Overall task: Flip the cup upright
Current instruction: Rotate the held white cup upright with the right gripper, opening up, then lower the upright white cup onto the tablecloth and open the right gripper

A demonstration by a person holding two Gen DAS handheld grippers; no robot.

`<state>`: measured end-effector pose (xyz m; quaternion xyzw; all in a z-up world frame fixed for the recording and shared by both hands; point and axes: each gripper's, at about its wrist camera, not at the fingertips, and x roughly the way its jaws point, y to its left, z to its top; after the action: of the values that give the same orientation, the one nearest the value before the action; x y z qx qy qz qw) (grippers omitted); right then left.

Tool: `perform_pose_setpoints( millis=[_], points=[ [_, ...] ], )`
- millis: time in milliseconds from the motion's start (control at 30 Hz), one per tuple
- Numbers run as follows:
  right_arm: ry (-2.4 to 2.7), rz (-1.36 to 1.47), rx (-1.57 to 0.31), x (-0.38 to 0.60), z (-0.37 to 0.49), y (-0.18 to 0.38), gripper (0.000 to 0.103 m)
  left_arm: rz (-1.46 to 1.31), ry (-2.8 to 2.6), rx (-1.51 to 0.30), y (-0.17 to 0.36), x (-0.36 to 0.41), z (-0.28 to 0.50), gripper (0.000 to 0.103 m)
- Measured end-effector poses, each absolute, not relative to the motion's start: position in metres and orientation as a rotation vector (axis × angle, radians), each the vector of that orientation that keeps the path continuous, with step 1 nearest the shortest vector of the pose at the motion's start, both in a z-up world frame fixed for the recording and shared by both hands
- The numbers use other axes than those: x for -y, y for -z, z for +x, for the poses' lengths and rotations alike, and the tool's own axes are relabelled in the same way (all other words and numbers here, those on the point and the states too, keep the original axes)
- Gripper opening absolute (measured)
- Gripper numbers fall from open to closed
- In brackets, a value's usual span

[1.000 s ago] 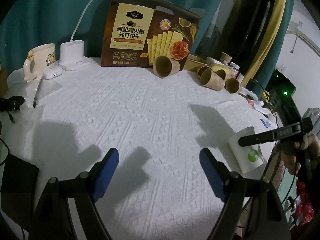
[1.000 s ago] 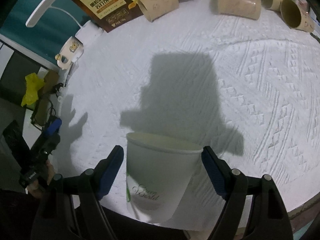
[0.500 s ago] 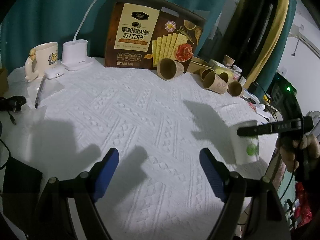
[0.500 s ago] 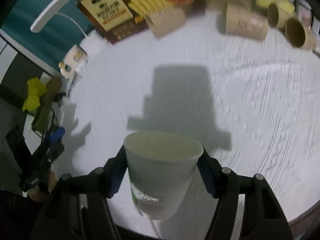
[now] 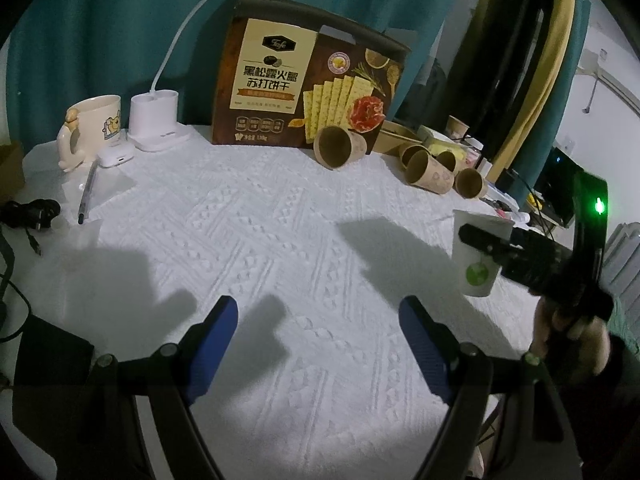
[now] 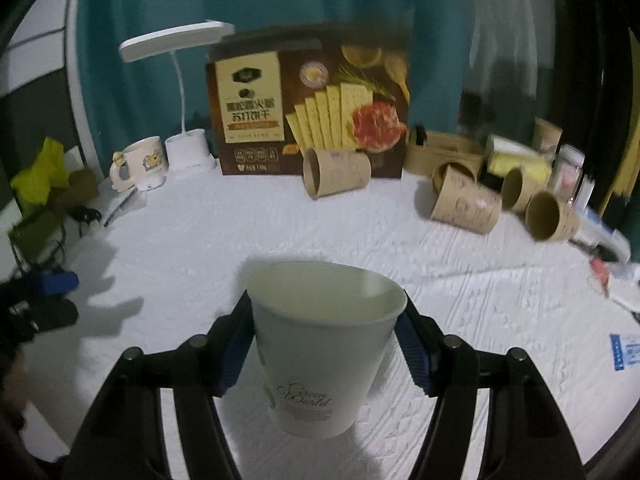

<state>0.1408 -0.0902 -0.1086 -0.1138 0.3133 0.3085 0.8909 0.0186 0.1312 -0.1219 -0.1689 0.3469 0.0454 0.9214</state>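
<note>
A: Wide white textured tablecloth [image 6: 224, 240] fills the frame, teal curtain [image 6: 140, 40] across the top, and a big brown cracker box [image 6: 308, 100] stands upper centre. What about the cup?

B: The white paper cup [image 6: 320, 344] sits low centre in the right wrist view, mouth up and tilted a little, clamped between the blue pads [image 6: 414, 350] of the right gripper [image 6: 324, 344]. One pad presses each side wall just under the rim. In the left wrist view the same cup [image 5: 476, 256] shows at the right edge, its base clear of the cloth, a hand [image 5: 568, 336] below it on the handle.

A: And the left gripper [image 5: 316, 344]?

B: Bottom of its own view, jaws spread wide, only bare cloth between them, well apart from the cup.

A: Smaller things?

B: A white desk lamp [image 6: 180, 92] and a cream mug [image 6: 140, 160] at the left of the box. Brown paper cups lie on their sides: one [image 6: 336, 172] just in front of the box, more [image 6: 466, 200] clustered at the right. A pen [image 5: 86, 192] lies at the left edge in the left wrist view.
</note>
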Motion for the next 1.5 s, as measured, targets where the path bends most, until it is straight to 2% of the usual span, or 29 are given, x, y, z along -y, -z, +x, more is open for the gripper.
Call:
perform_pose_setpoints(
  millis=[400,900,1500],
  points=[
    [-0.613,-0.245,-0.517,0.099,0.095,0.13,0.064,-0.308,-0.071,-0.736,0.125,-0.114,0.014,0.083],
    [-0.598,-0.223,-0.504,0.118,0.069,0.134,0.064,-0.325,-0.039,-0.751,0.137,-0.096,0.007,0.083],
    [-0.516,-0.133,-0.744,0.129,0.067,0.135,0.069,-0.305,-0.035,-0.742,0.134,-0.09,-0.007,0.083]
  ],
)
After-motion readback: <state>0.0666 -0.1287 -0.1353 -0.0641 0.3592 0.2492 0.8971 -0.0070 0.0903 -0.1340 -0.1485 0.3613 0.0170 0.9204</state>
